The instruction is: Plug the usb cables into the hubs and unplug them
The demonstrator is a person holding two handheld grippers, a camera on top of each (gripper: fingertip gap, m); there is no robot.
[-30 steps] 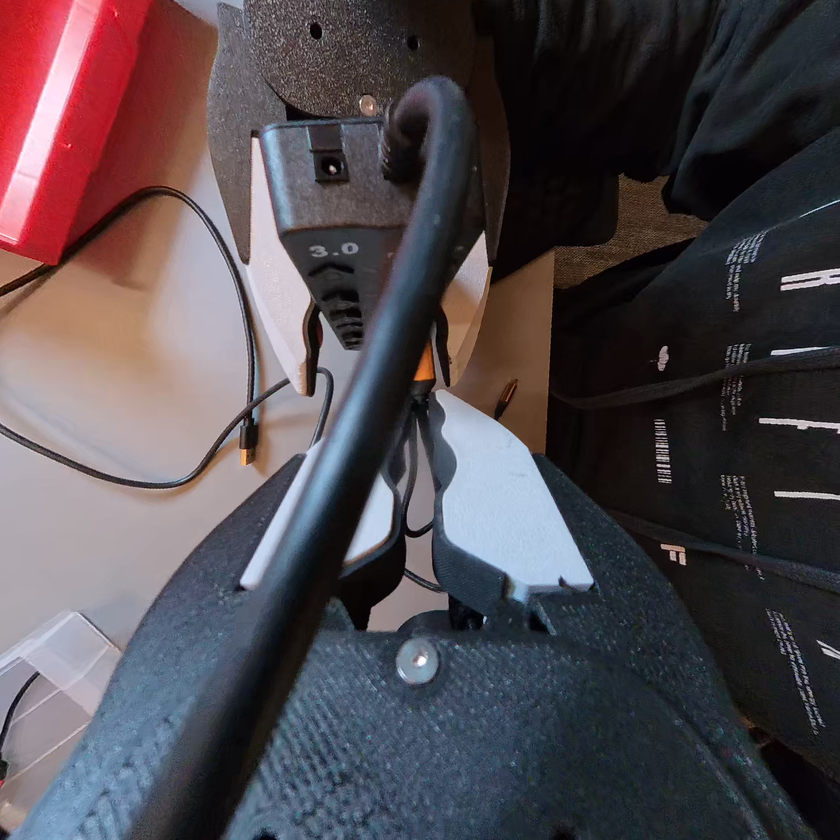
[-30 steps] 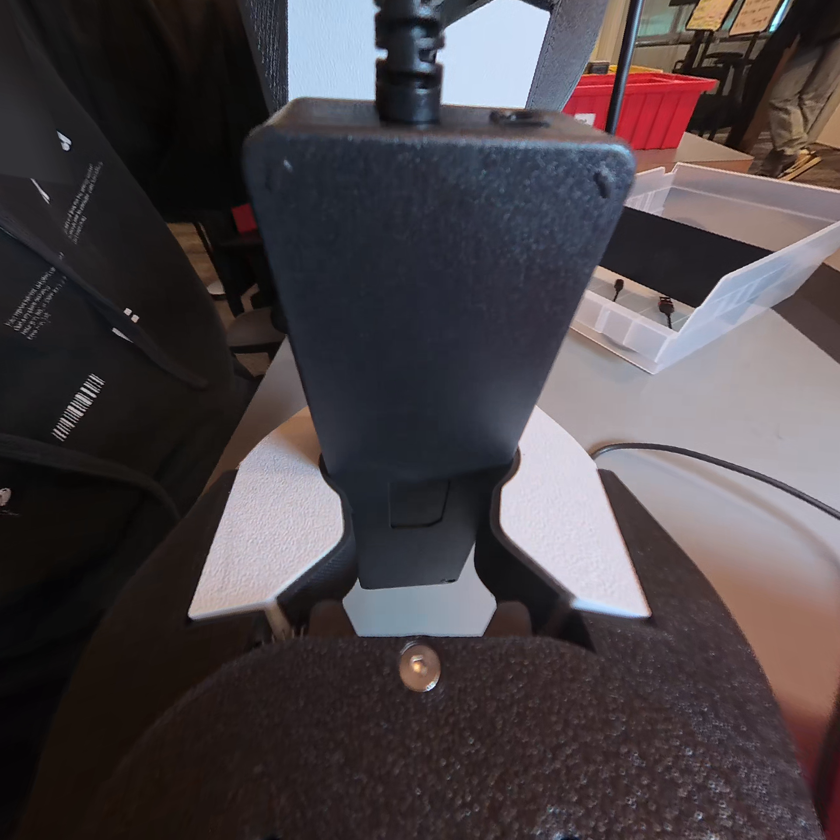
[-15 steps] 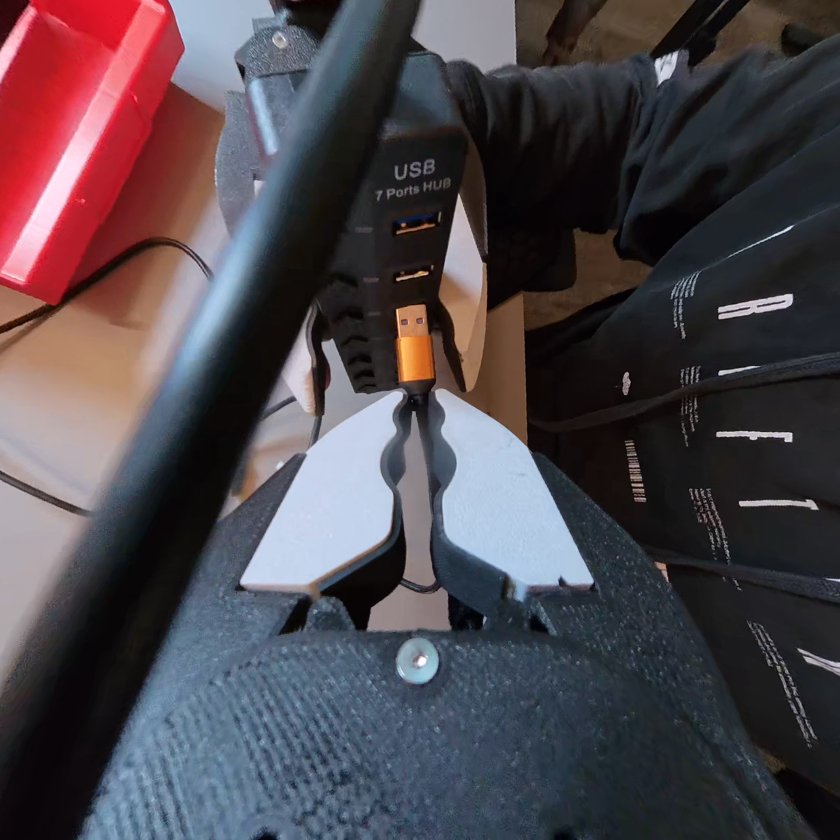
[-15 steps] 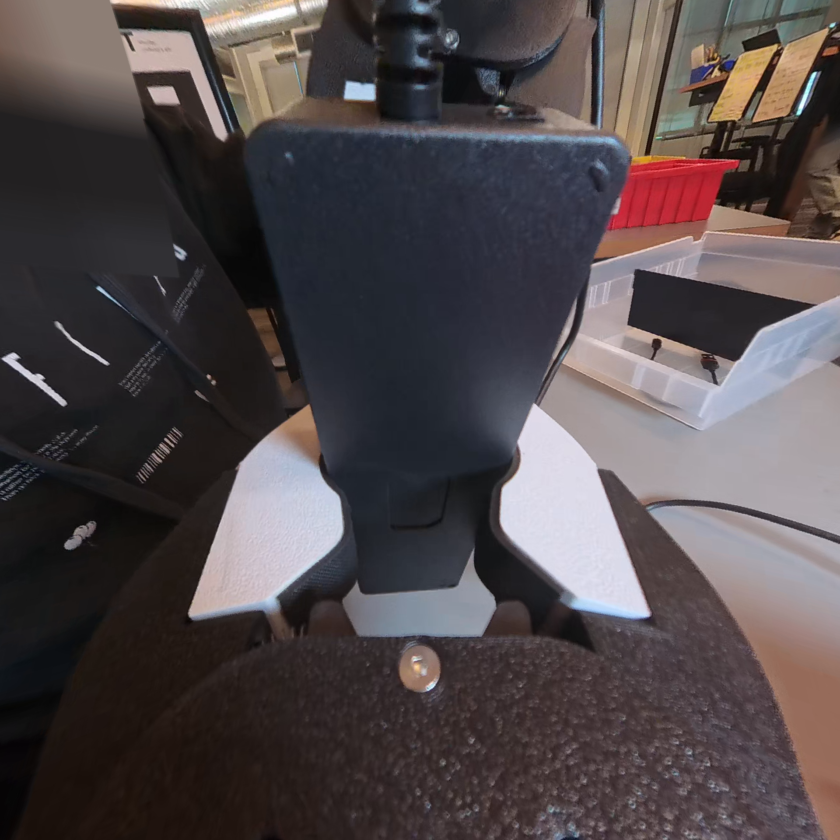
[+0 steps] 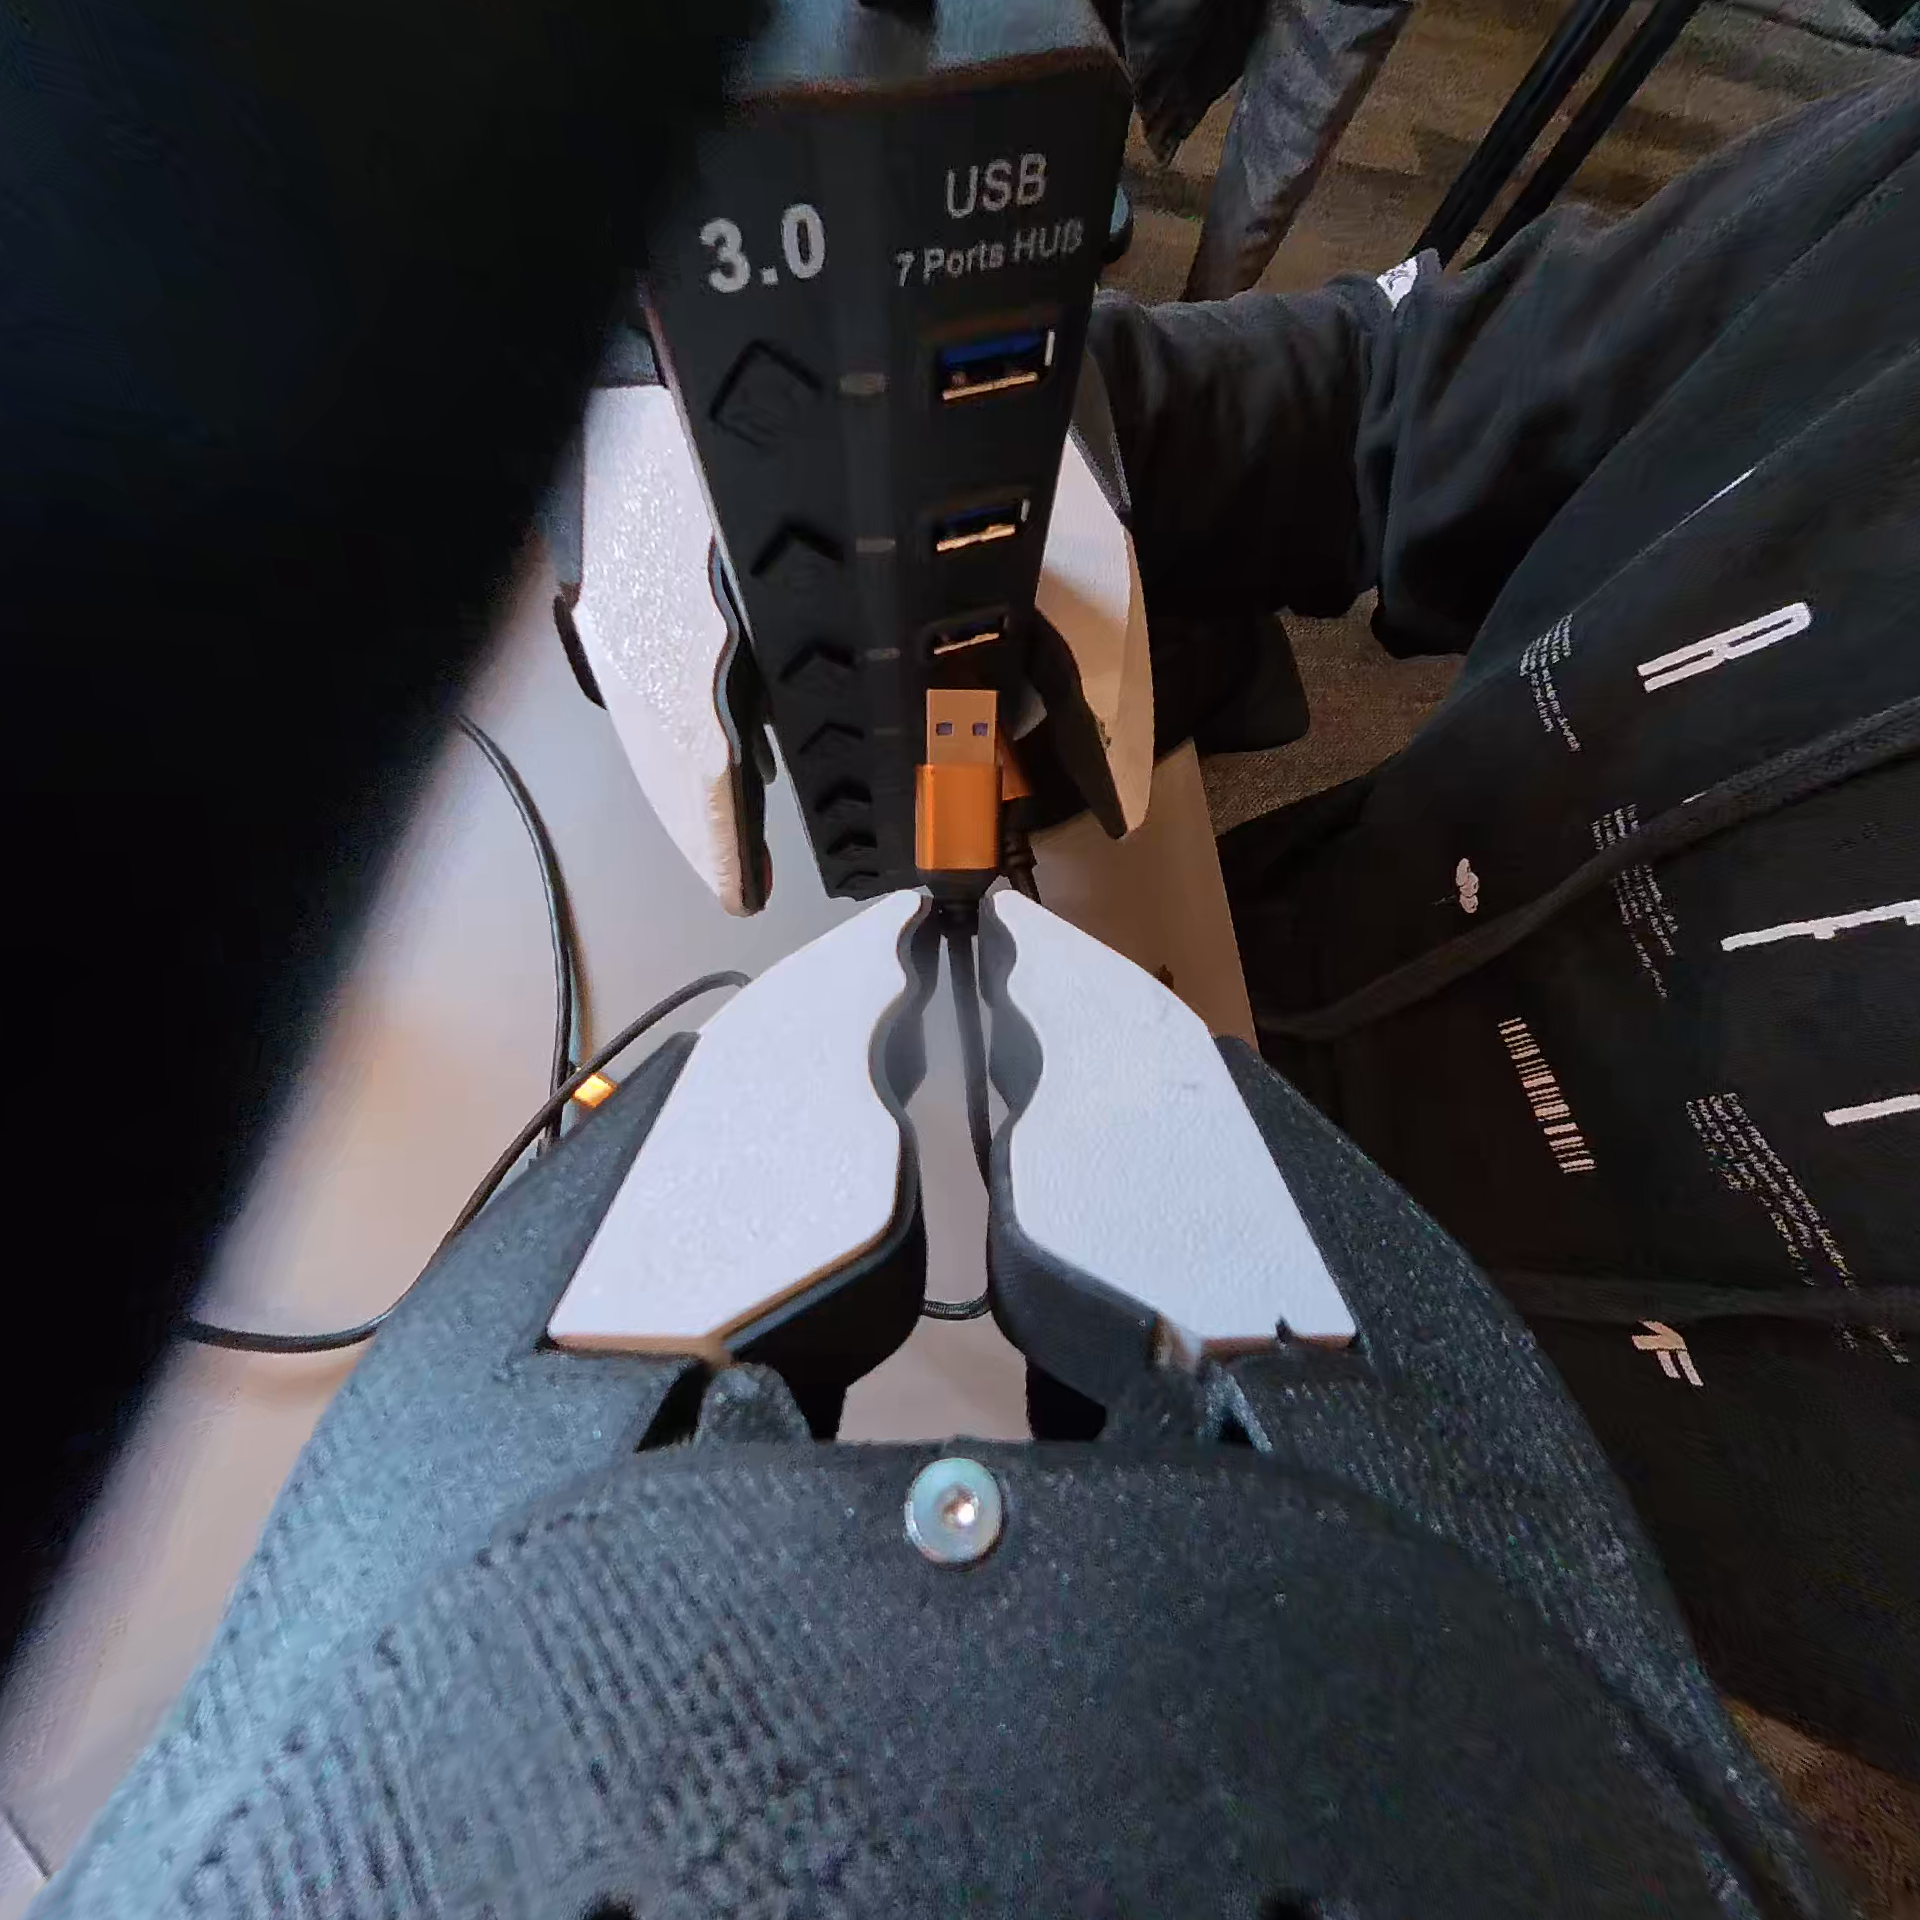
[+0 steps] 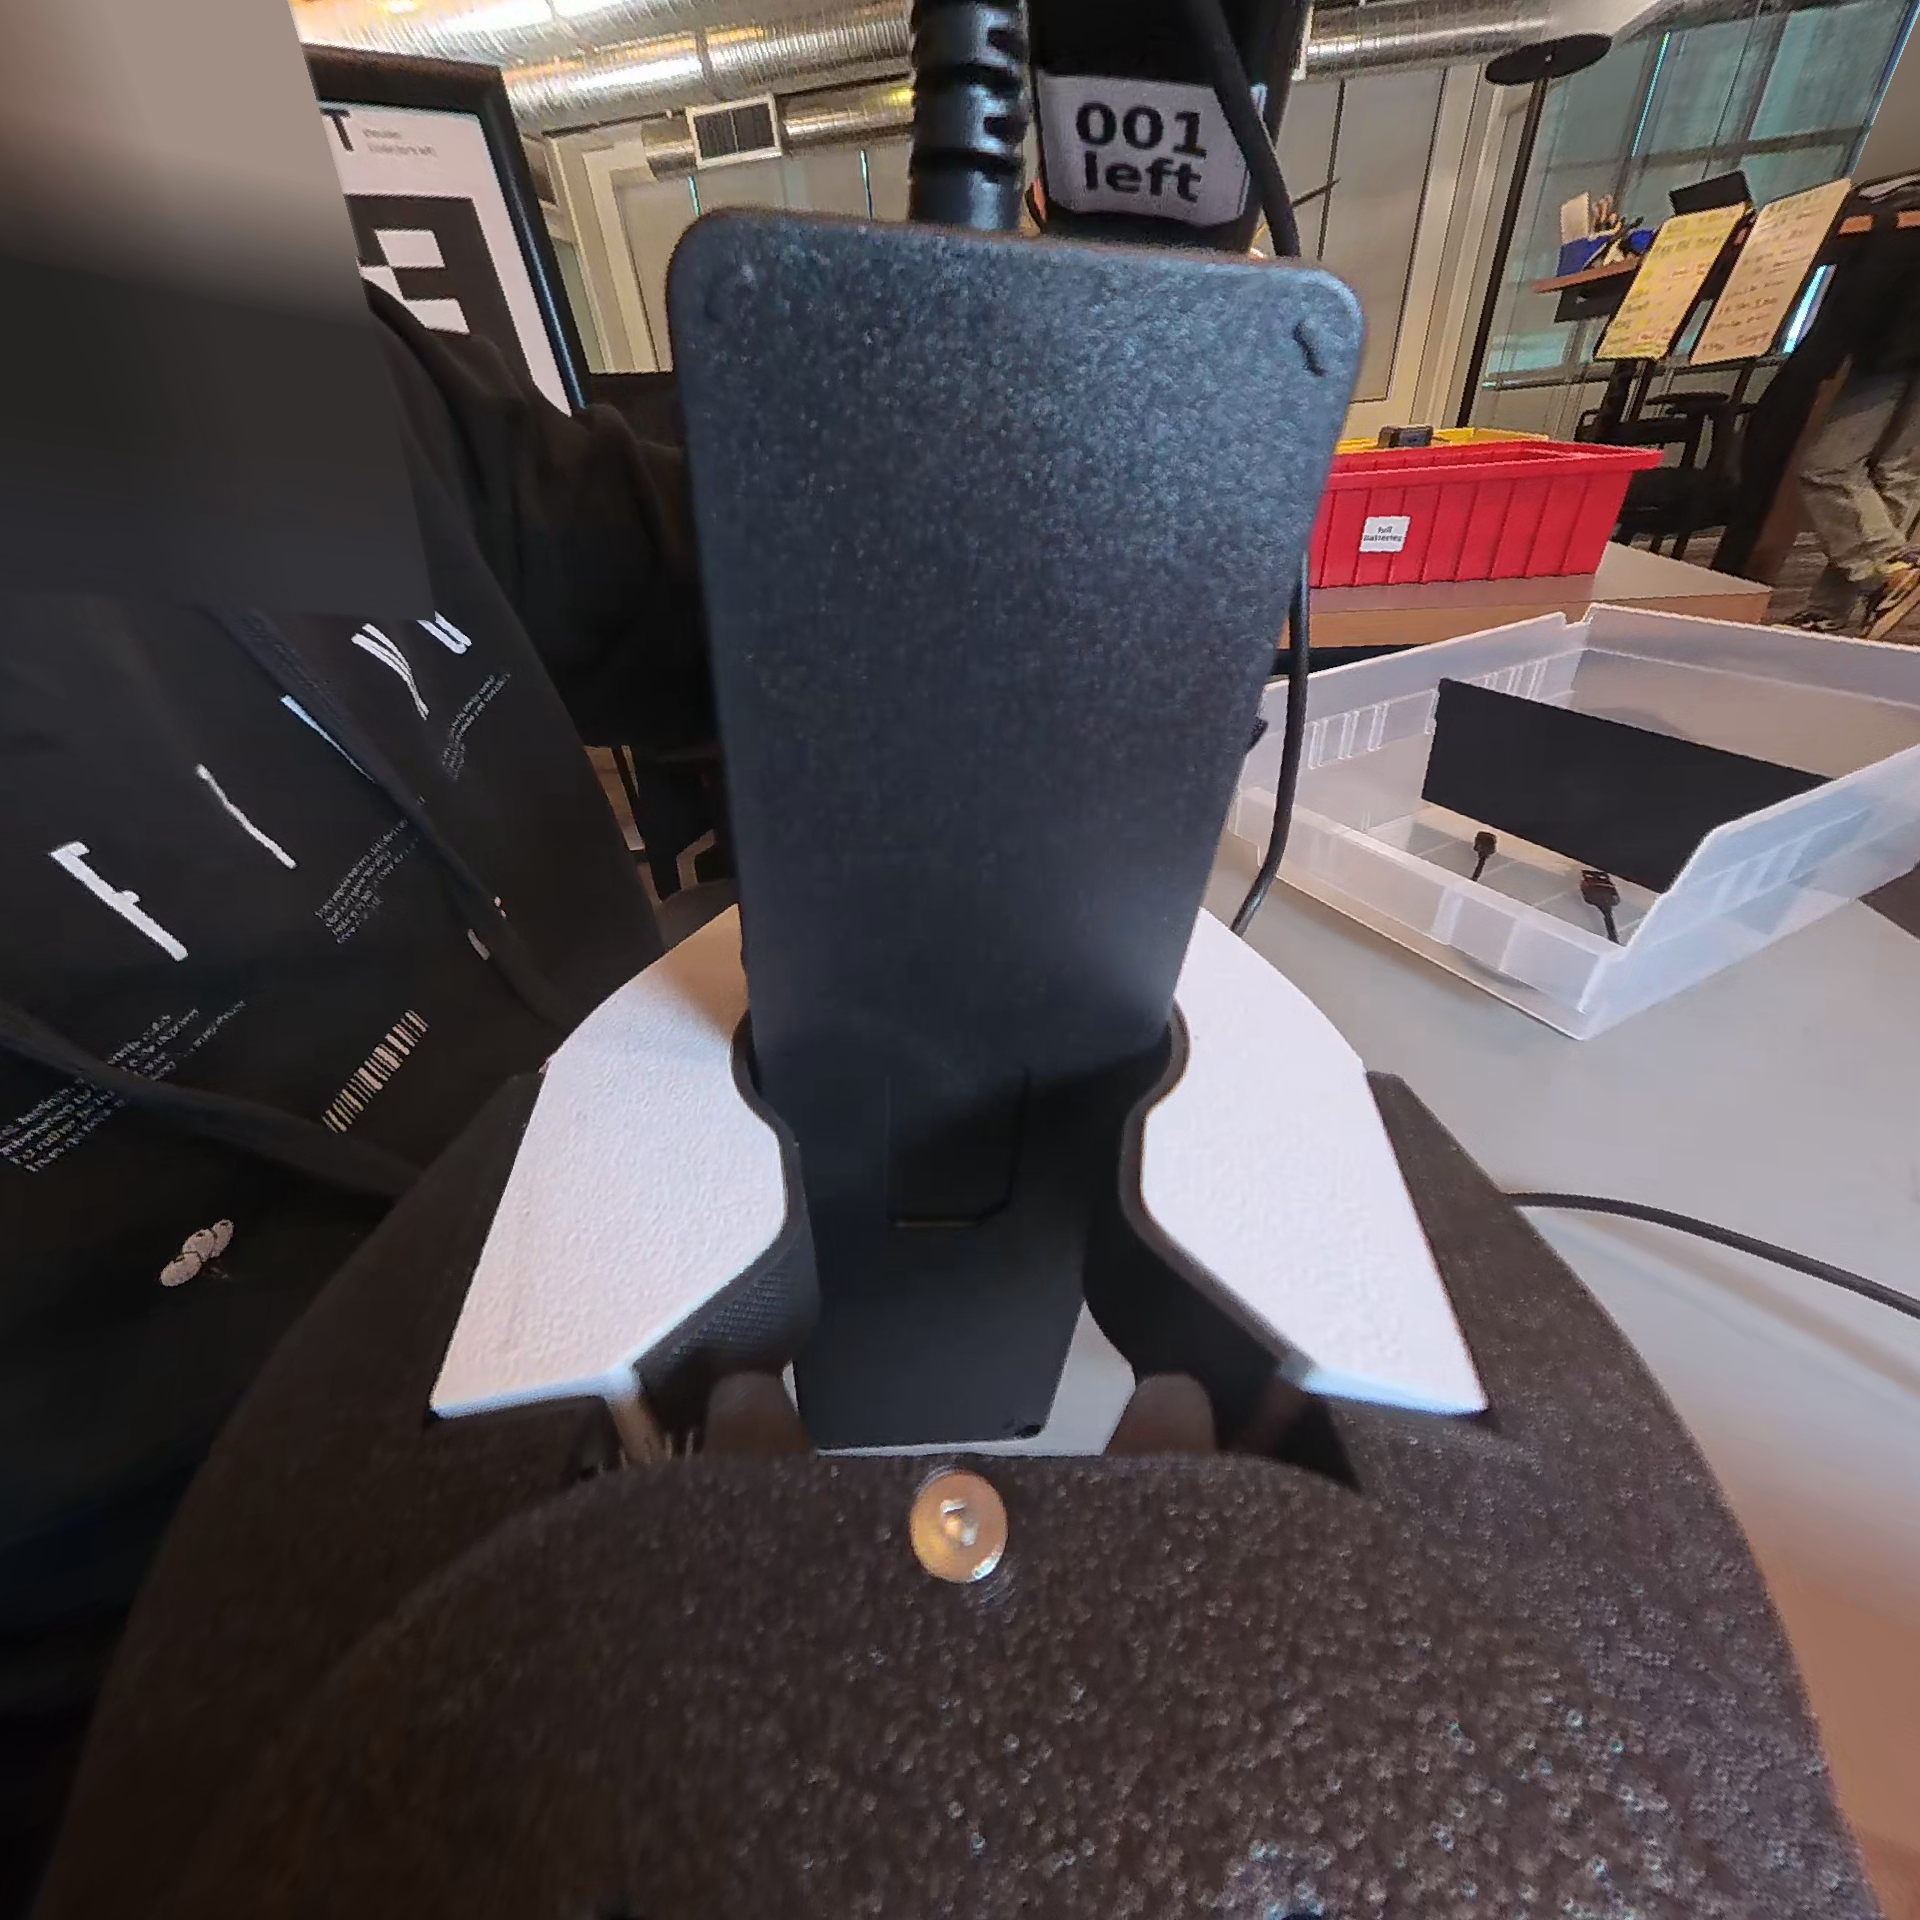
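Observation:
My left gripper point(image 5: 953, 902) is shut on a thin black USB cable just behind its orange plug point(image 5: 957, 800). The plug's metal tip lies over the port face of a black multi-port USB hub point(image 5: 883, 416), below three empty ports, not in a port. My right gripper point(image 6: 961, 1029) is shut on the lower end of that hub point(image 6: 997, 644) and holds it upright, back side toward its camera. The right gripper's white fingers point(image 5: 665, 665) show on both sides of the hub in the left wrist view. The hub's thick black cable point(image 5: 260, 520) hides the left of that view.
A second black cable with an orange plug point(image 5: 592, 1089) lies on the pale table point(image 5: 436, 1039). A clear plastic tray point(image 6: 1621, 831) with cable ends and a red bin point(image 6: 1475, 509) stand at the right. A person in black clothing point(image 6: 260, 883) sits close at the table edge. My two grippers' fingertips are within a few centimetres of each other.
The hub has tilted so its port face now turns toward the left wrist camera and looks larger. The orange plug stays in the left gripper and sits lower along the row of ports.

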